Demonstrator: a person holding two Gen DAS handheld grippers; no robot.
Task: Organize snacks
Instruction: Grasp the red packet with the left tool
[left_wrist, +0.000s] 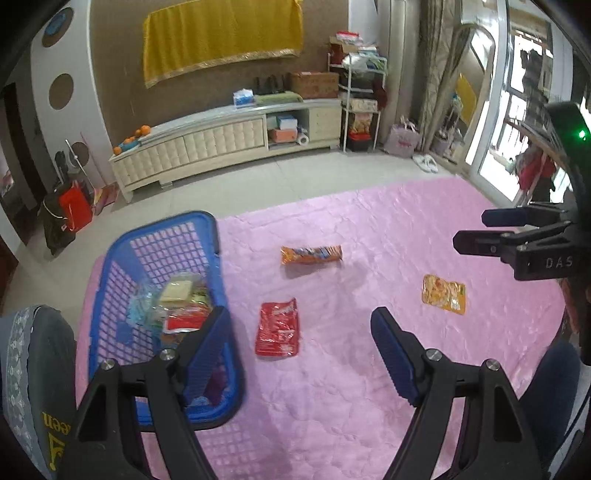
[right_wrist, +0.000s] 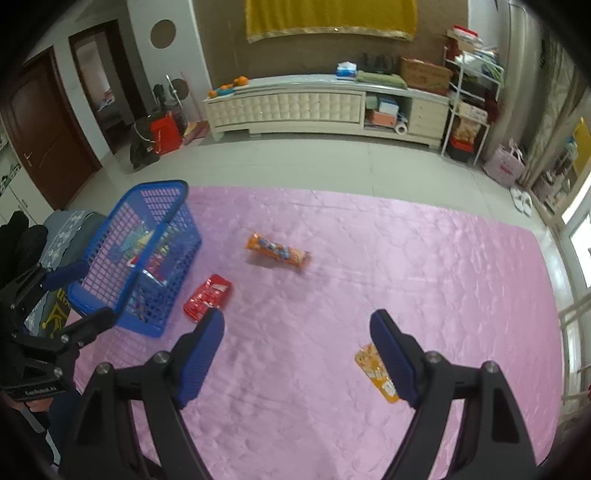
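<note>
A blue plastic basket (left_wrist: 110, 266) (right_wrist: 107, 299) holding several snack packets (left_wrist: 181, 302) stands at the left of the pink cloth (left_wrist: 351, 387) (right_wrist: 369, 266). On the cloth lie a red packet (left_wrist: 277, 328) (right_wrist: 207, 296), an orange tube-shaped packet (left_wrist: 311, 254) (right_wrist: 277, 252) and a flat yellow-orange packet (left_wrist: 444, 294) (right_wrist: 375, 371). My left gripper (left_wrist: 301, 328) (right_wrist: 79, 293) is open and empty above the basket's near right edge and the red packet. My right gripper (right_wrist: 297, 328) (left_wrist: 469, 230) is open and empty; its right finger partly covers the yellow-orange packet.
The pink cloth ends at a tiled floor (right_wrist: 295, 162). A long cream cabinet (right_wrist: 325, 107) stands against the far wall, with a white shelf rack (right_wrist: 469, 110) to its right. A patterned grey cloth (left_wrist: 33, 369) lies at the left, beside the basket.
</note>
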